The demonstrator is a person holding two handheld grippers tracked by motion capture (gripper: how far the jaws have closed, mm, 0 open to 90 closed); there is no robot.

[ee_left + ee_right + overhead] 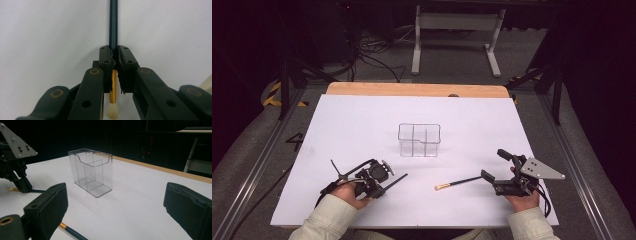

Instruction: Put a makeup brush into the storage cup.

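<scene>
Near side of clear organizer [419,140]: left gripper [114,53] pinching one brush [113,22]; right gripper [495,165] spread at second brush [459,182], probably to clamp it next.

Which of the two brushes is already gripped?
The brush in the left gripper, clamped between its shut jaws; the other brush lies loose by the open right gripper.

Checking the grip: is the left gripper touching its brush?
Touching. The left gripper view shows the left gripper shut on the brush, with both jaws pressed against its handle just past the gold ferrule.
</scene>
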